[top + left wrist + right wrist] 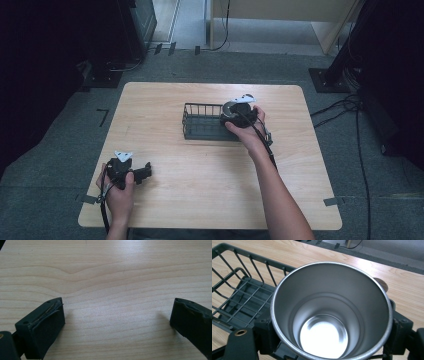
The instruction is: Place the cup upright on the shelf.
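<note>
A shiny steel cup (329,310) stands upright and empty, with my right gripper (331,335) shut on its sides. In the high view the cup (231,107) and the right gripper (236,115) are at the right end of a black wire basket (200,106) in the middle of the table. The basket (239,290) lies left of and below the cup; I cannot tell whether the cup rests in it or hangs above it. My left gripper (142,172) sits low near the front left corner. It is (117,315) open wide over bare wood, holding nothing.
The light wooden table (200,190) has rounded corners and stands on grey carpet. Cables (345,107) run over the floor at the right, and dark equipment stands at the back left. The basket's inside holds nothing that I can see.
</note>
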Motion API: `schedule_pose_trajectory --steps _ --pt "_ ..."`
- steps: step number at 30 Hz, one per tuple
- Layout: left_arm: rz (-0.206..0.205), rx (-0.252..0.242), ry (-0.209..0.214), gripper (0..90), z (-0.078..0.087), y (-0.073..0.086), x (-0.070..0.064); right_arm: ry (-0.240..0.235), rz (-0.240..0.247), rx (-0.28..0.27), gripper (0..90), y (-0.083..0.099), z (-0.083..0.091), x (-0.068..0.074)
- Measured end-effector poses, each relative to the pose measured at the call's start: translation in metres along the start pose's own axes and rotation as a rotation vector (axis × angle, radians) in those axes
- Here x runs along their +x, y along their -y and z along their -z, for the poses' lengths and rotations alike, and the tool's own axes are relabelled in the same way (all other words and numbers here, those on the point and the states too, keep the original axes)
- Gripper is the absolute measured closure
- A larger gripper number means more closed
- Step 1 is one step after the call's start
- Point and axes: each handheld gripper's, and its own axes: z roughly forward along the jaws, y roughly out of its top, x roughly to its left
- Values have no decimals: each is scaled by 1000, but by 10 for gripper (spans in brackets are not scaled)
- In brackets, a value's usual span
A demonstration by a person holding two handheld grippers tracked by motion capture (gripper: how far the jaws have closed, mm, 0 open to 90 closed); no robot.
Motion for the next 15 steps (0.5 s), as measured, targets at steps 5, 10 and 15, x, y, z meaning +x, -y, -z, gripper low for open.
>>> schedule_pose_trajectory --steps 5,10,15 --pt "0 0 0 0 0 0 0 -7 1 2 182 2 1 -1" --pt "0 0 0 0 0 0 0 -2 0 8 85 1 4 -2" --pt "0 0 0 0 0 0 0 -26 -13 -2 22 -1 15 -5"
